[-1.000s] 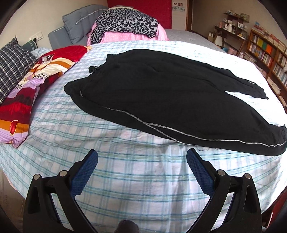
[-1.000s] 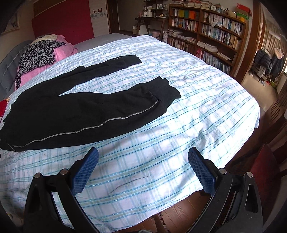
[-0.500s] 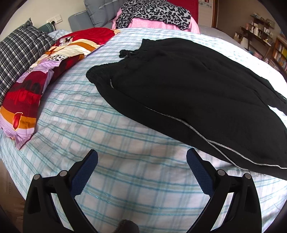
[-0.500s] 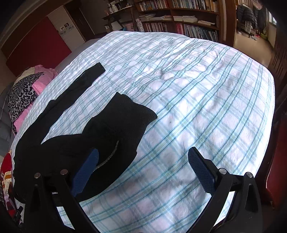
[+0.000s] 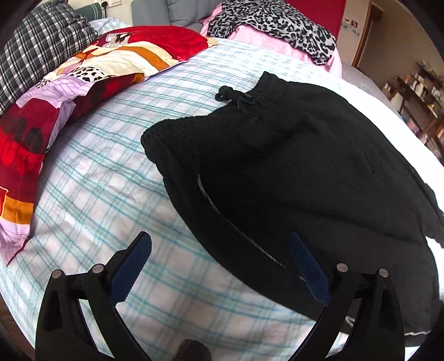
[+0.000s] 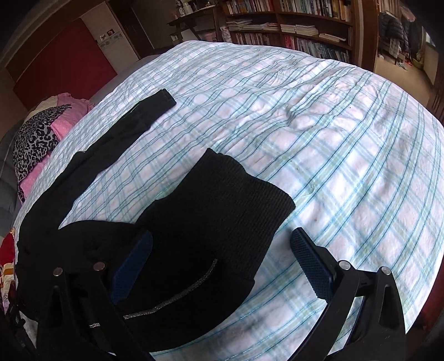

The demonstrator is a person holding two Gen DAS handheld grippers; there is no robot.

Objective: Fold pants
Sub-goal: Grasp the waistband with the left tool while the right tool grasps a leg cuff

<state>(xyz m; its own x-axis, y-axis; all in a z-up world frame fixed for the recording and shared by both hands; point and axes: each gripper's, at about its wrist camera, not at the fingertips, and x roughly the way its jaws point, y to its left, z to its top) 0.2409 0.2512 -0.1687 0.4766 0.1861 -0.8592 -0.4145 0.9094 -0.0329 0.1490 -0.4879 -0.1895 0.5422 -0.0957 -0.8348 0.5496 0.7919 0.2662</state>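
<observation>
Black pants (image 5: 291,172) with a silver side stripe lie spread on a plaid bed sheet (image 5: 111,180). In the left wrist view the waistband with its drawstring (image 5: 236,97) is at the upper middle. My left gripper (image 5: 219,252) is open, low over the near edge of the waist side, holding nothing. In the right wrist view the near leg's ribbed cuff (image 6: 238,205) lies just ahead of my right gripper (image 6: 222,250), which is open and empty. The far leg (image 6: 122,136) stretches to the upper left.
A red and purple patterned quilt (image 5: 69,83) and a plaid pillow (image 5: 36,41) lie left of the pants. A leopard-print cloth on a pink pile (image 5: 272,25) sits at the head of the bed. Bookshelves (image 6: 305,30) stand beyond the bed's far side.
Both grippers have moved in closer to the pants: the left toward the waist side, the right down toward the near leg's cuff. Both stay open.
</observation>
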